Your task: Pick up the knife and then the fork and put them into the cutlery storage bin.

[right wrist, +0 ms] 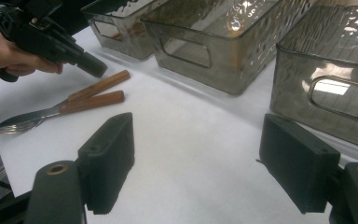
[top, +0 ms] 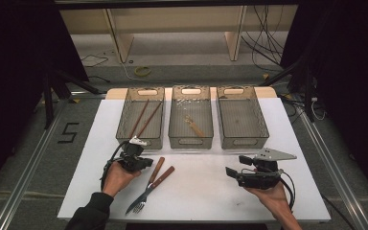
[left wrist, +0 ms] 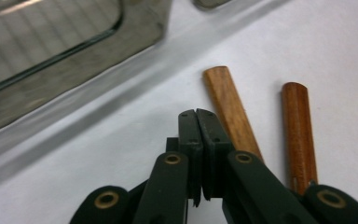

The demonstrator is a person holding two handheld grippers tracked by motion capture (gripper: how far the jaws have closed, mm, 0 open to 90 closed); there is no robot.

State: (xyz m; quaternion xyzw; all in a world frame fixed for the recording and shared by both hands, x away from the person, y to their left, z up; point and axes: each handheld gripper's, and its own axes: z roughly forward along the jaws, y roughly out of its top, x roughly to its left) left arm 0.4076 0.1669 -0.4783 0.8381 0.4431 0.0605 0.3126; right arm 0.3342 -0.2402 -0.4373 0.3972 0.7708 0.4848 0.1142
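Hand-held gripper on the person's left (top: 141, 162) hovers low over the white bench (top: 211, 191), its two black jaws pressed together with nothing between them, as the left gripper view shows clearly. Just past its tips, toward the person's right, lie two pieces of cutlery with wooden handles: a knife (top: 153, 178) and a fork (top: 154, 188), side by side and nearly touching. Their long axes run on a slant, handle ends pointing up toward the bins and the metal ends pointing down toward the person, where the blade and the tines cross. In the left gripper view the nearer handle (left wrist: 230, 112) sits just beside the closed jaws and the second handle (left wrist: 299, 133) lies a little farther off. This hand-held gripper is far nearer the cutlery than the other one, so a pick-up would likely fall to it, and it would need to open first and close across a handle. Right hand-held gripper (top: 235, 175) rests well apart at the other side of the bench, jaws spread wide and empty, pointing toward the cutlery. Beyond both, three clear plastic bins stand in a row: the left bin (top: 141, 117) holds chopsticks, the middle bin (top: 190, 117) holds a small wooden-handled utensil, and the right bin (top: 242, 117) looks empty.
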